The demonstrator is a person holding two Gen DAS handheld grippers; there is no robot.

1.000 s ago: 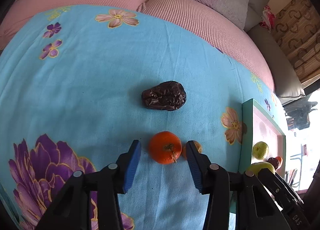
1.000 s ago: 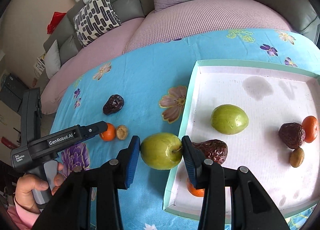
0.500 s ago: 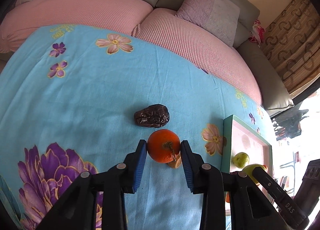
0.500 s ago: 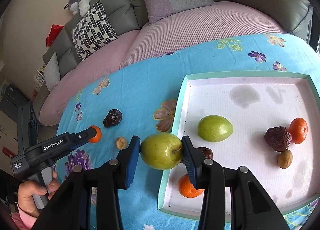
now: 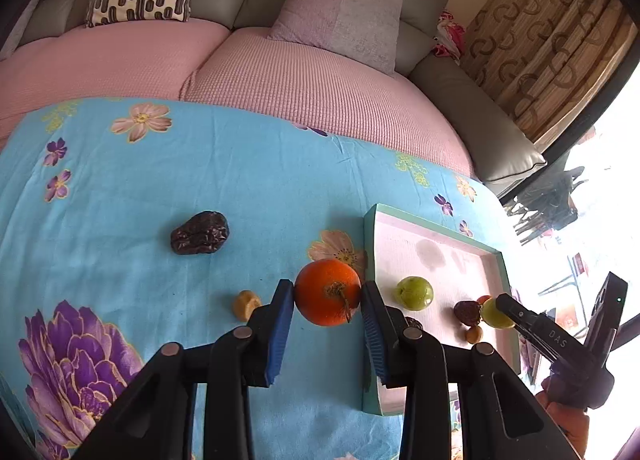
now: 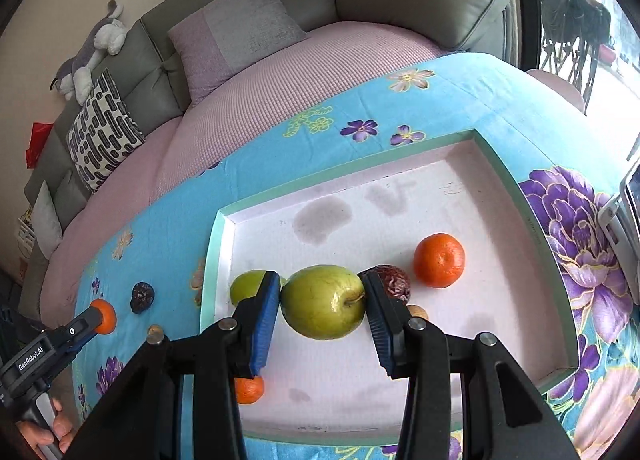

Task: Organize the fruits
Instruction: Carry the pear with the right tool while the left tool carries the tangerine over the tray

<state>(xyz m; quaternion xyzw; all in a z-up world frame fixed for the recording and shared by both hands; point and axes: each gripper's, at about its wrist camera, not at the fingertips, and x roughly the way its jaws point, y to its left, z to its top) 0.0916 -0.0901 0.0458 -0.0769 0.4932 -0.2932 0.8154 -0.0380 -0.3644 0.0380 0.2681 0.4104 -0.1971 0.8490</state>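
My left gripper is shut on an orange tangerine, held above the blue cloth just left of the tray. My right gripper is shut on a green apple, held over the white tray. In the tray lie another green apple, a dark dried date, a tangerine, a second tangerine near the front and a small brown nut. On the cloth lie a dark date and a small brown nut.
The flowered blue cloth covers a round pink bed. A grey sofa with cushions stands behind. A window is at the right. The left gripper also shows in the right wrist view.
The left gripper closed on the tangerine, lifted it and carried it right toward the tray. The right gripper carried the green apple from the tray's left edge to over the tray.
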